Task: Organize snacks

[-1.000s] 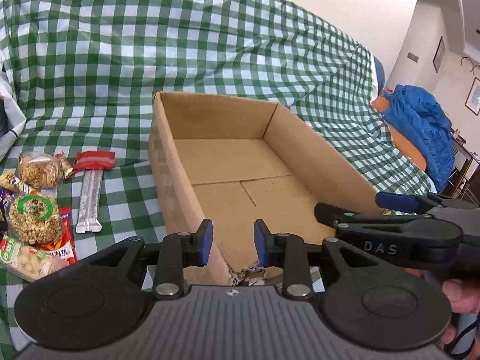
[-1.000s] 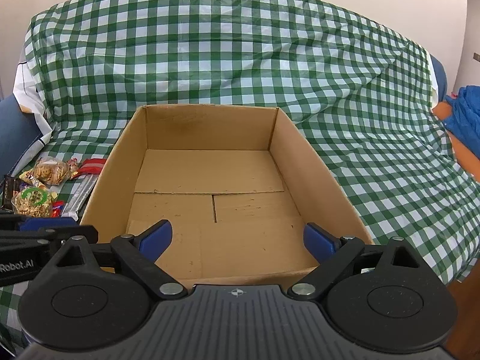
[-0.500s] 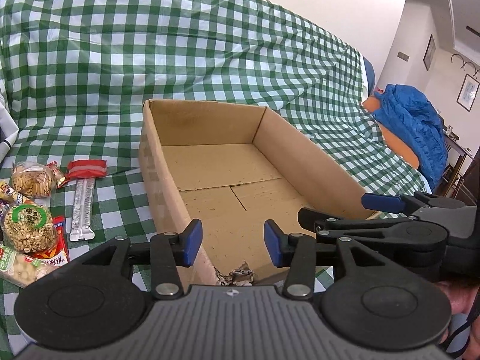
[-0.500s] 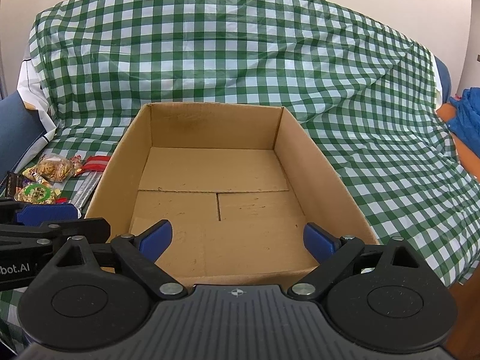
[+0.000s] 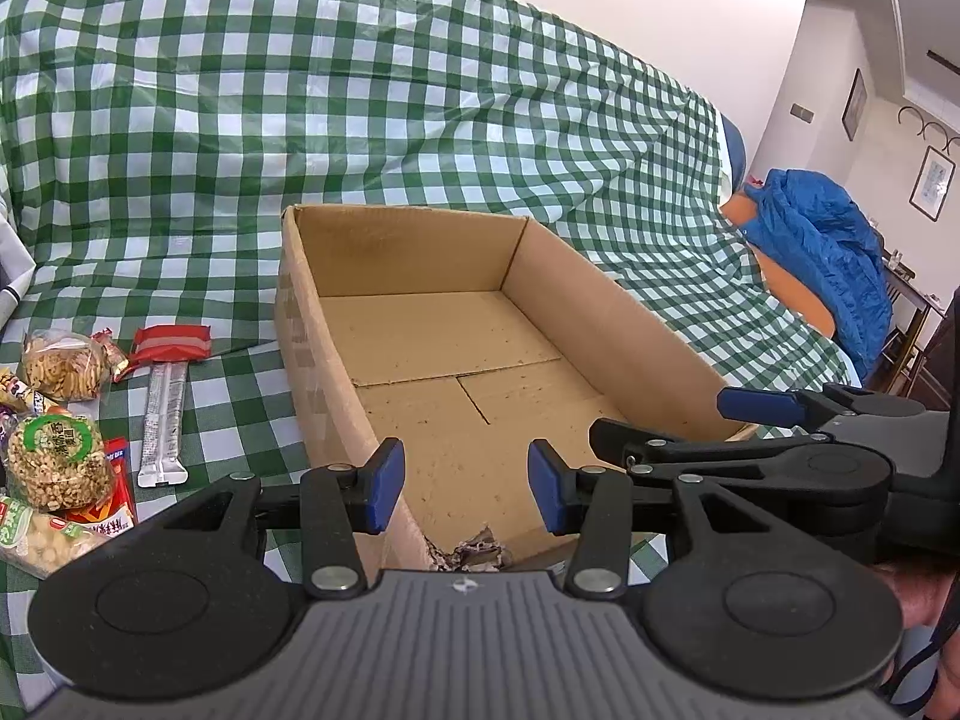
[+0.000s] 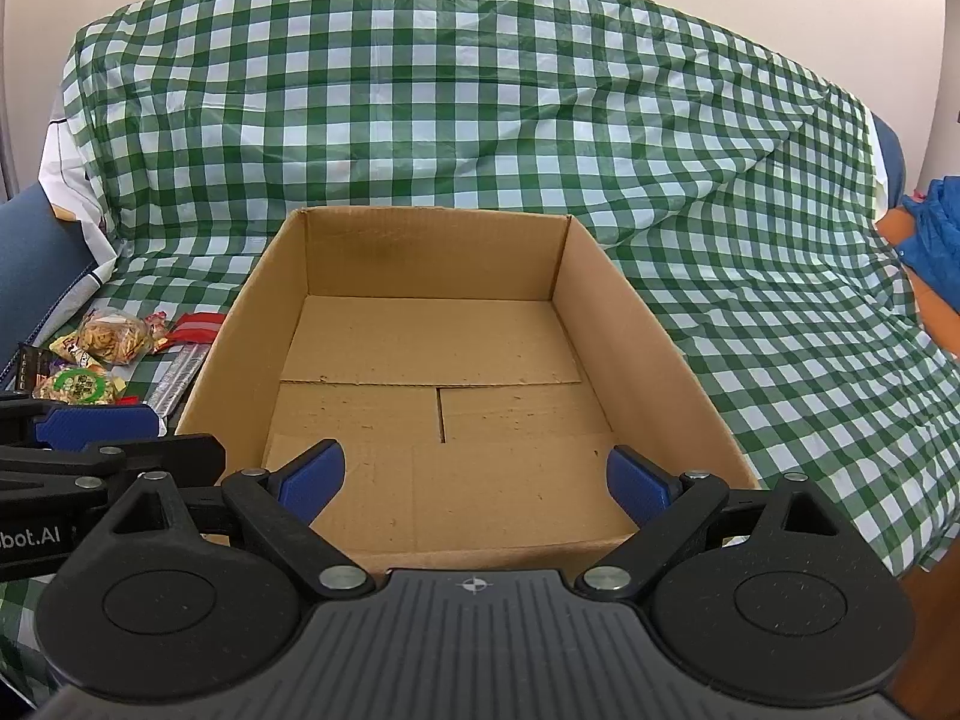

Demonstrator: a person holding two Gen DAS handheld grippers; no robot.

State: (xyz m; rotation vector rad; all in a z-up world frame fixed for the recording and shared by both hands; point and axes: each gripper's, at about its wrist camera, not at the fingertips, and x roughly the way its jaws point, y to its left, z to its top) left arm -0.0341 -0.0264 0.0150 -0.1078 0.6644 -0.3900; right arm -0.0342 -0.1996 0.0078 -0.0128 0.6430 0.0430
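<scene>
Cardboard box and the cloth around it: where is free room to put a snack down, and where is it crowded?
The cardboard box floor is bare between all four walls. The checked cloth right of the box, toward the blue jacket, is also free. Left of the box it is crowded: the silver stick pack, the biscuit bag and other packets lie close together.

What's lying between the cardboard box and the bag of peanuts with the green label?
In the left wrist view, a long silver snack packet with a red top lies on the checked cloth between the cardboard box and the green-labelled peanut bag.
</scene>
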